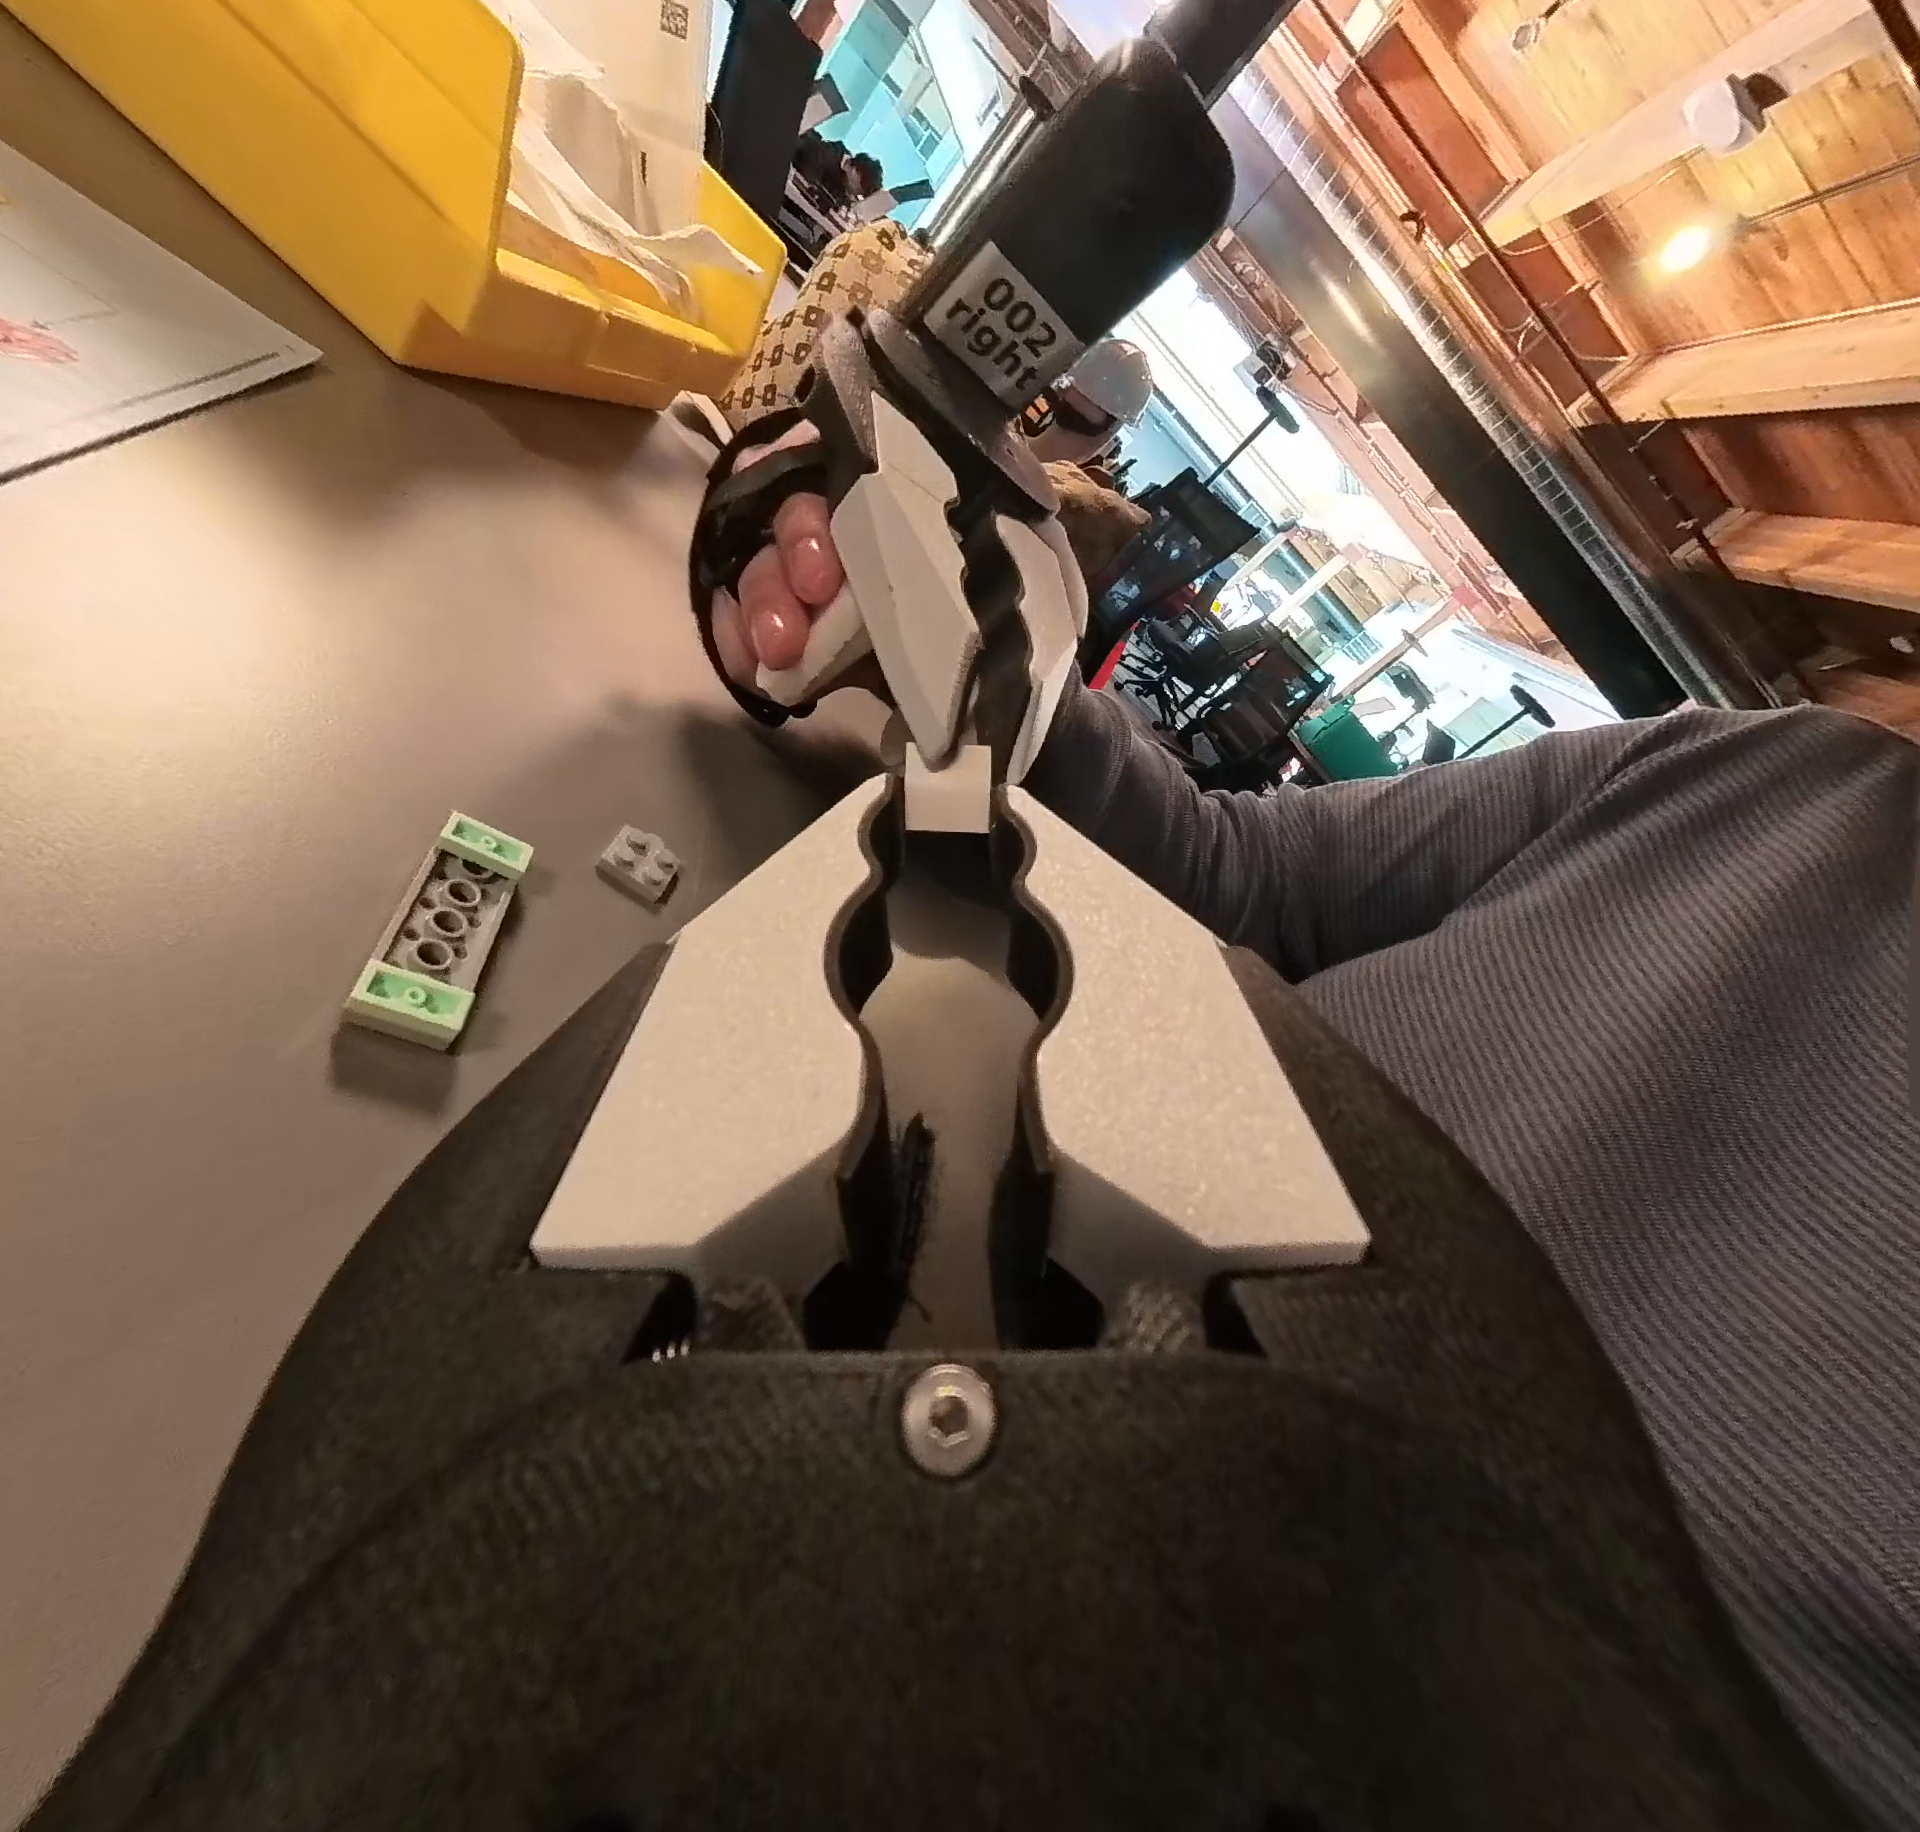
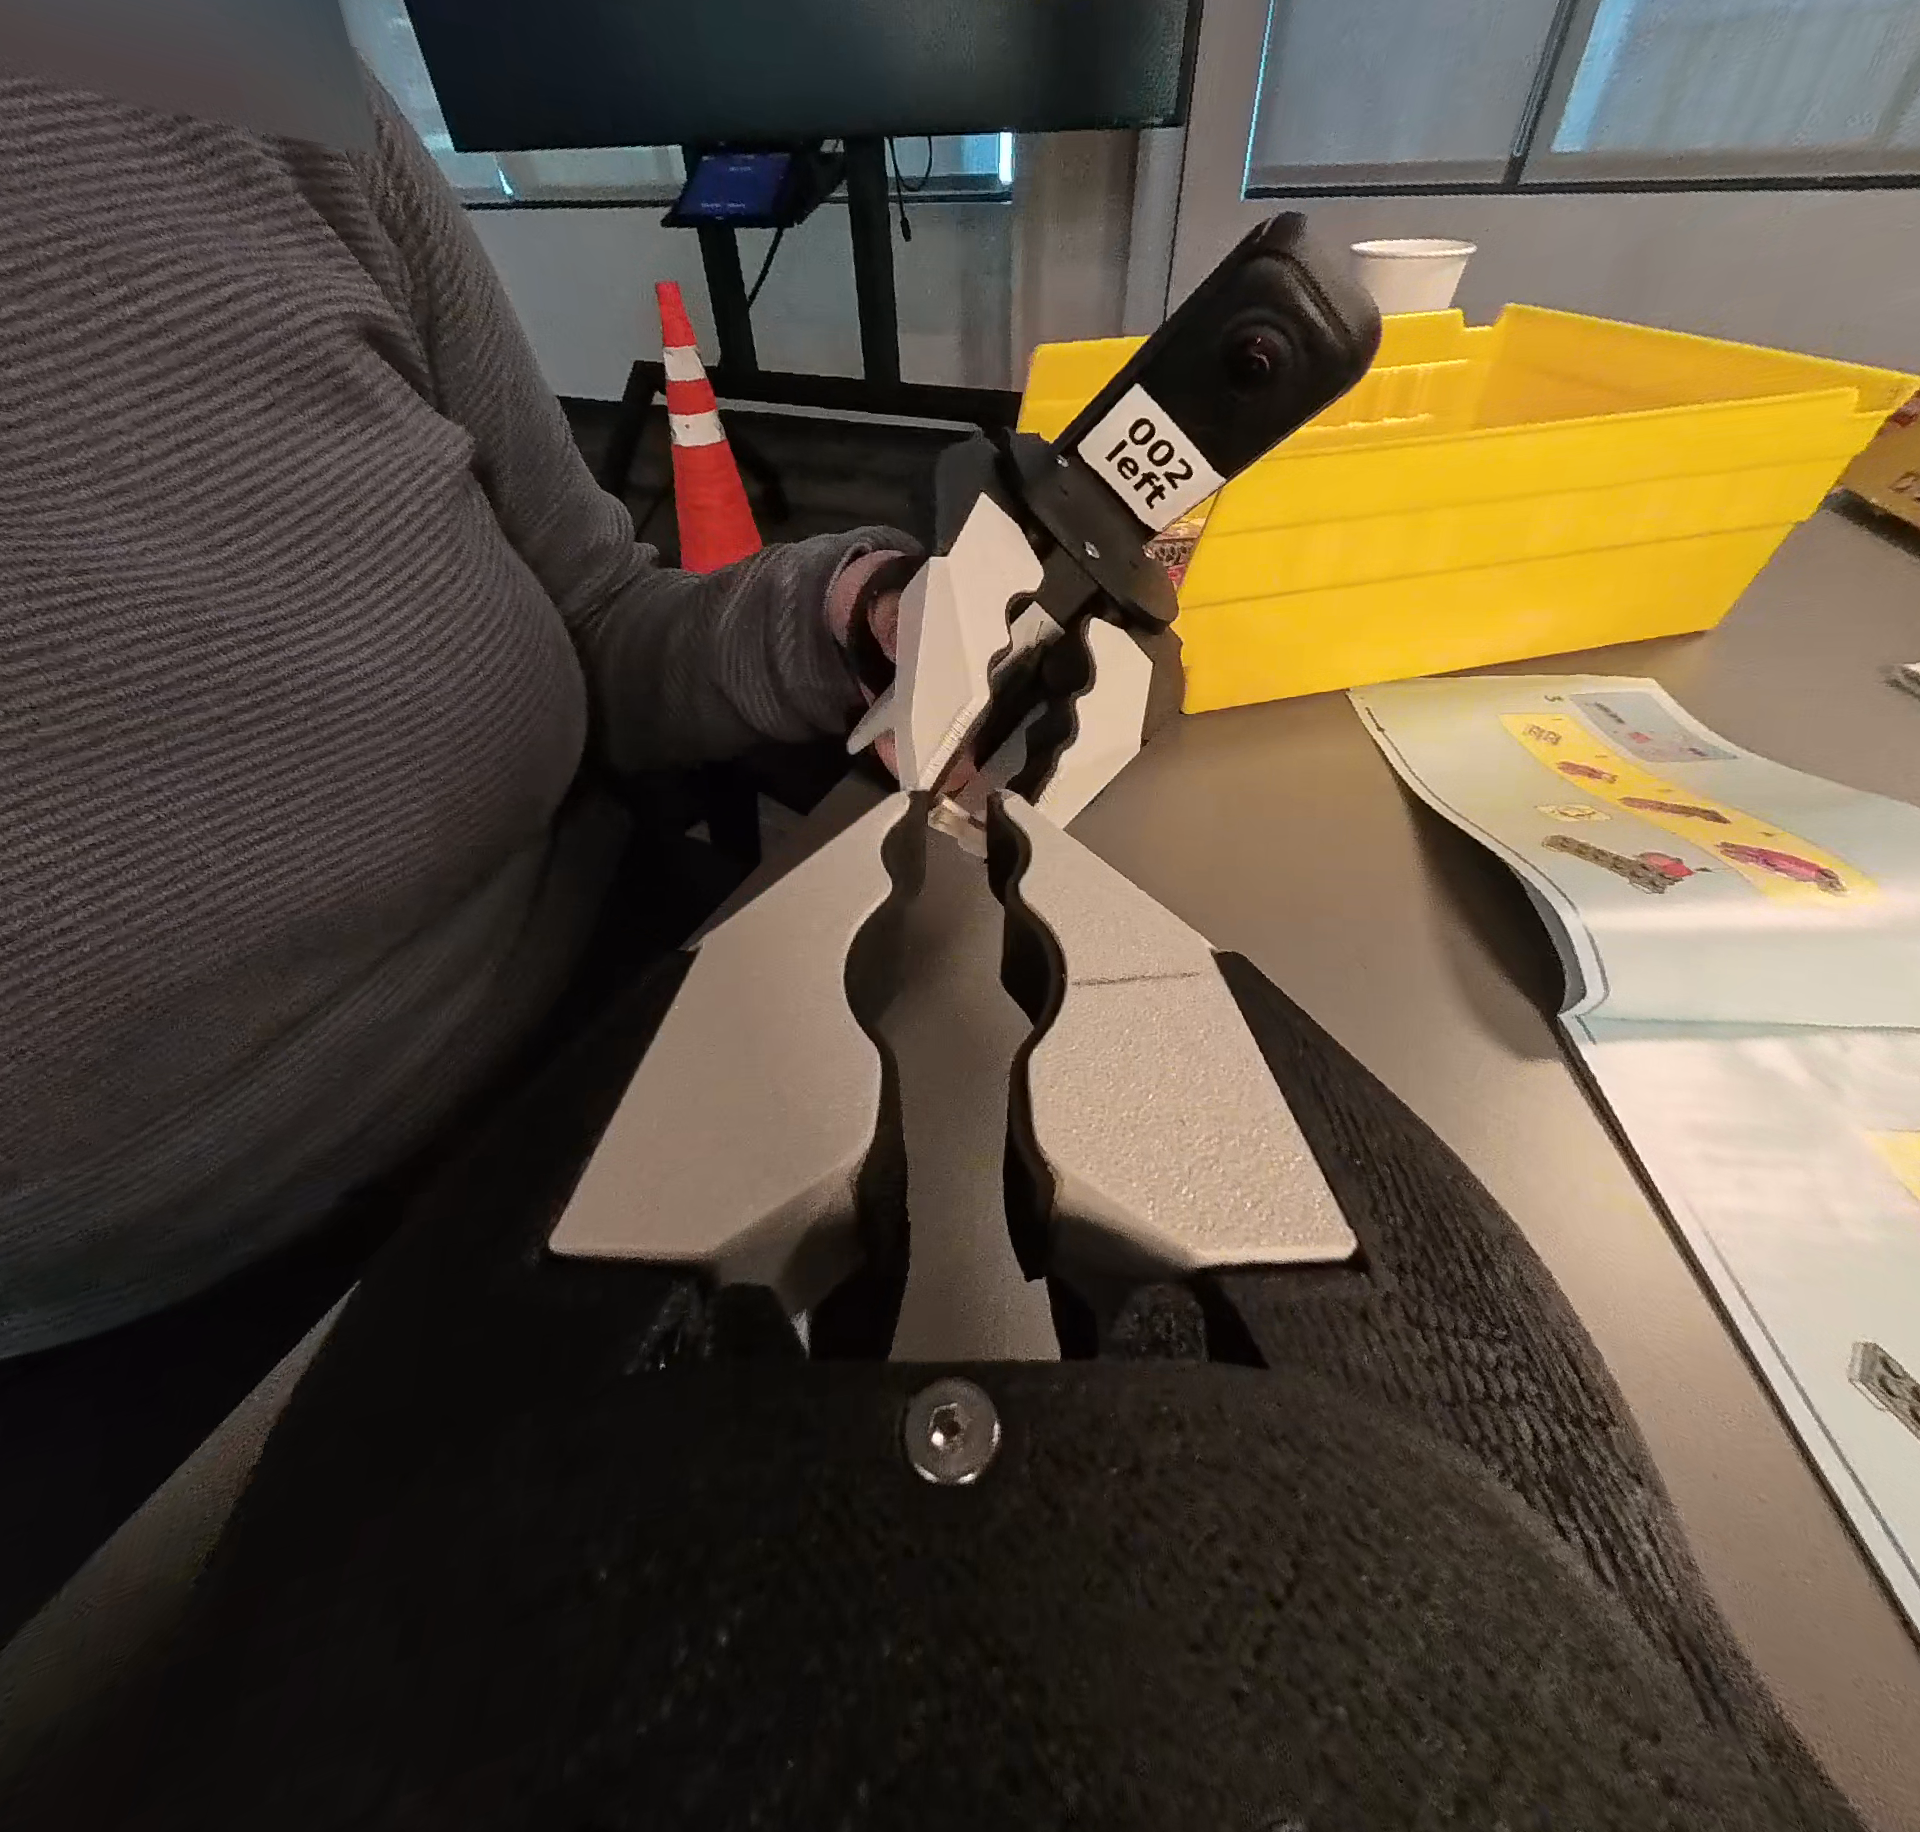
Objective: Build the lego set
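Behind both tools, left tool (image 1: 943, 795) clamping a white brick (image 1: 943, 803), yellow bin (image 1: 343, 120) holds papers (image 1: 613, 141).

Two grippers: left gripper (image 1: 943, 795) and right gripper (image 2: 951, 816). One white brick (image 1: 943, 795) between them. On the bench (image 1: 312, 639): one grey-and-green plate assembly (image 1: 436, 930), one small grey plate (image 1: 639, 863), one yellow bin (image 2: 1507, 525), one instruction booklet (image 2: 1714, 899). One paper cup (image 2: 1413, 270), one orange cone (image 2: 701, 463).
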Demonstrator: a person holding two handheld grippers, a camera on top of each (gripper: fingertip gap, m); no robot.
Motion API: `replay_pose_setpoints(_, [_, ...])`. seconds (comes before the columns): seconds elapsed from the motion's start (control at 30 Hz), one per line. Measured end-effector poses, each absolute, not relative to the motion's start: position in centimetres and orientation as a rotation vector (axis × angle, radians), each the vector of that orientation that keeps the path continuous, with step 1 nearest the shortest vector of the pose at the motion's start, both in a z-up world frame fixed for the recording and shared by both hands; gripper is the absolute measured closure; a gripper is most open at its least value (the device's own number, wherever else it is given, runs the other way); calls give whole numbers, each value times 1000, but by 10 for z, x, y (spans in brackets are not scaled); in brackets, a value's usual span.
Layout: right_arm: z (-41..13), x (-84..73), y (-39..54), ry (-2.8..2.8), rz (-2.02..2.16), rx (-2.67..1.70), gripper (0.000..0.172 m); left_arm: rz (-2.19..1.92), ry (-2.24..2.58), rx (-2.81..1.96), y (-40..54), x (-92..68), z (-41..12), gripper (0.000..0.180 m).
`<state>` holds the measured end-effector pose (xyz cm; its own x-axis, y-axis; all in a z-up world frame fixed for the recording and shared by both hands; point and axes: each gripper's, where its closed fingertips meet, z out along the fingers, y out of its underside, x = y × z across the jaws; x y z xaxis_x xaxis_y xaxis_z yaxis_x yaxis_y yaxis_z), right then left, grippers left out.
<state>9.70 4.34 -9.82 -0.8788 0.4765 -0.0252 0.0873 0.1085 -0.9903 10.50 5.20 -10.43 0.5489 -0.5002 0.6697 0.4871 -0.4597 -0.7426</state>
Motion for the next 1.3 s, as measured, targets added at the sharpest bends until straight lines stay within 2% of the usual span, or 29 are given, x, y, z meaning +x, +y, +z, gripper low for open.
replay_pose_setpoints(1.3, [-104,99,55,-2090,1747,-565,157,-1214,-5,-1741,51,107,-109,166])
